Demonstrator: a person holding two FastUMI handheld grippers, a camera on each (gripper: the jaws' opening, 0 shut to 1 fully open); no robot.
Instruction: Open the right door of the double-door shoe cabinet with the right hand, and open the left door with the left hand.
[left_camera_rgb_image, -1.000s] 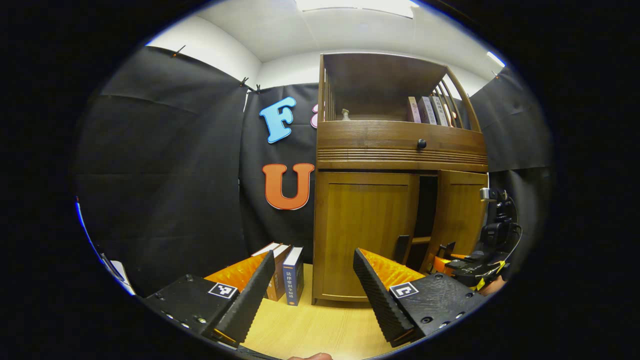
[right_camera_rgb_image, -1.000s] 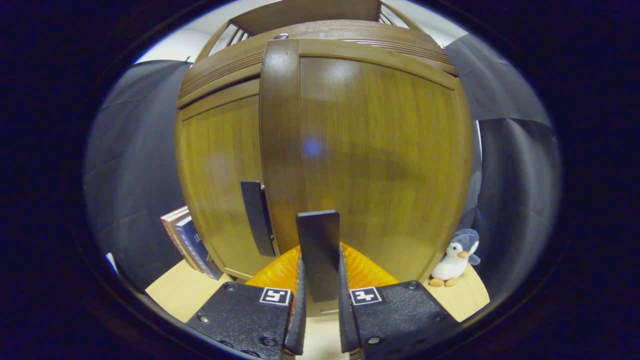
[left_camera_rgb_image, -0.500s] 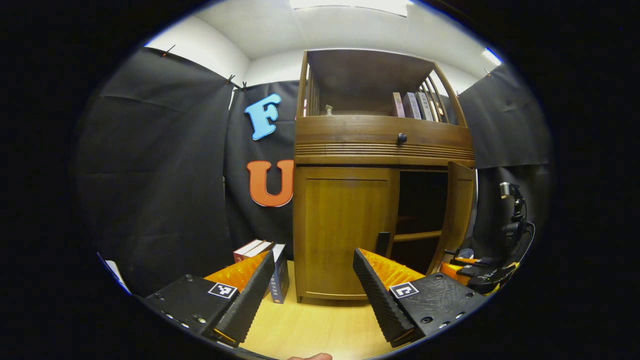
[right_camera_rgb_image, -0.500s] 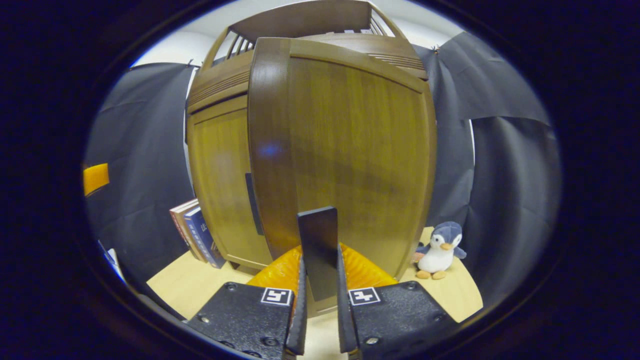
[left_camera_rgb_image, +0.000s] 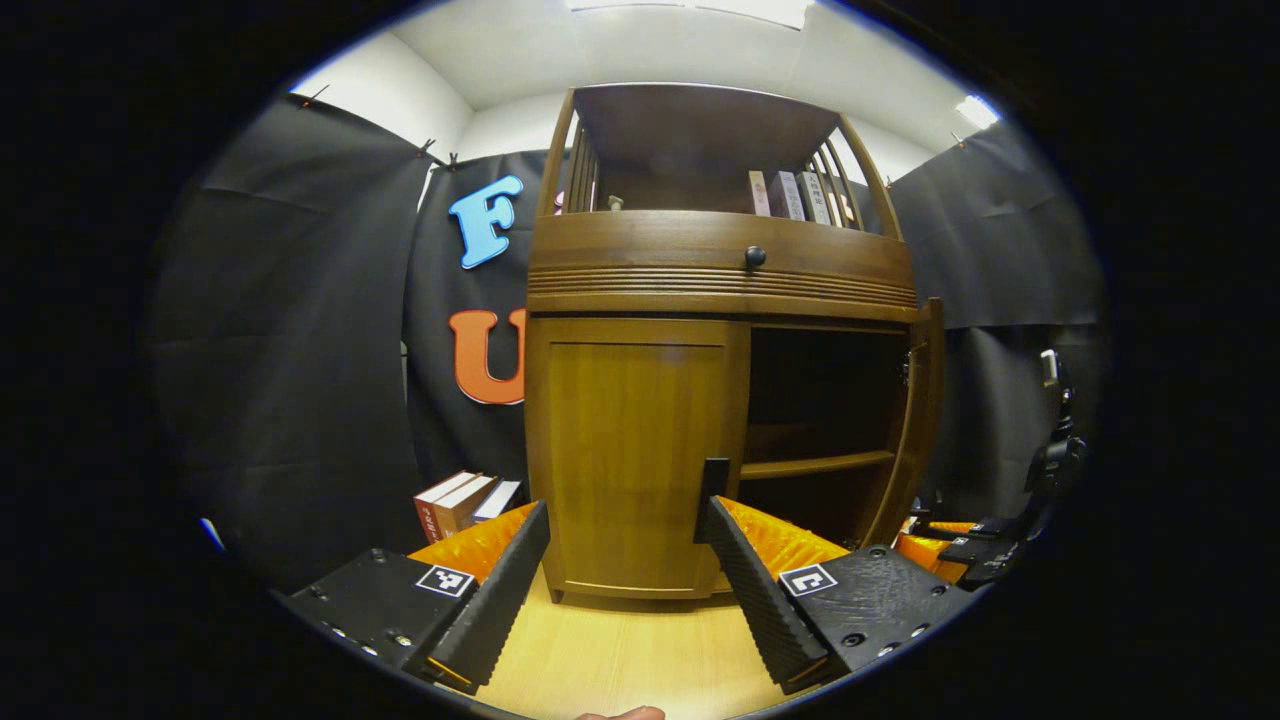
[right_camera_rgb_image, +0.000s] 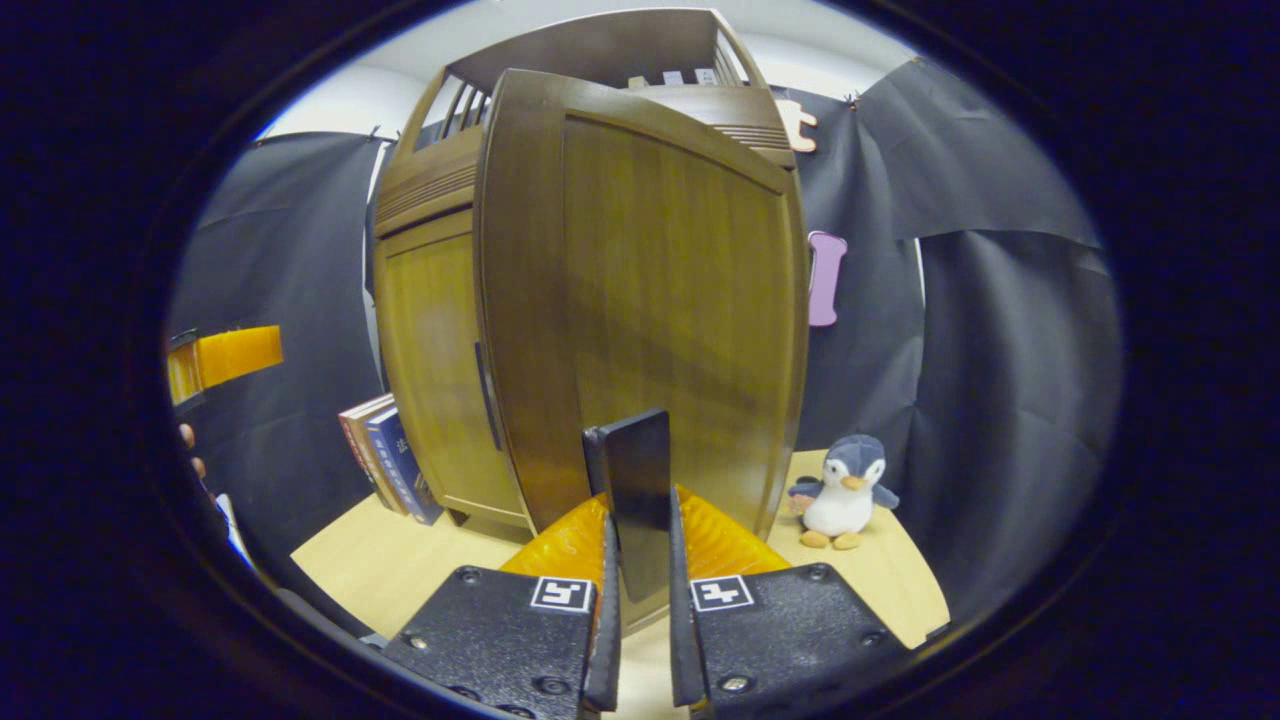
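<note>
**Right door swung wide, left door shut**

The shoe cabinet (left_camera_rgb_image: 720, 290) stands on a pale wood tabletop (left_camera_rgb_image: 620, 660), toward its far edge against the black cloth wall. In the left gripper view the right door (left_camera_rgb_image: 920, 420) stands wide open, showing a dark interior with one shelf (left_camera_rgb_image: 815, 465). The left door (left_camera_rgb_image: 640, 460) is closed, its dark handle (left_camera_rgb_image: 712, 498) just beyond the left gripper (left_camera_rgb_image: 625, 580), whose jaws are spread wide and hold nothing.

In the right gripper view the right gripper (right_camera_rgb_image: 640, 610) has its jaws closed on the right door's dark handle (right_camera_rgb_image: 640, 500), both fingers pressing its sides.

Books (left_camera_rgb_image: 455, 500) stand left of the cabinet; their spine writing is too small to read. More books (left_camera_rgb_image: 795, 195) sit on the open top shelf above a drawer knob (left_camera_rgb_image: 755, 257). A plush penguin (right_camera_rgb_image: 840, 490) sits on the tabletop right of the cabinet. The ceiling is white, with light panels.
</note>
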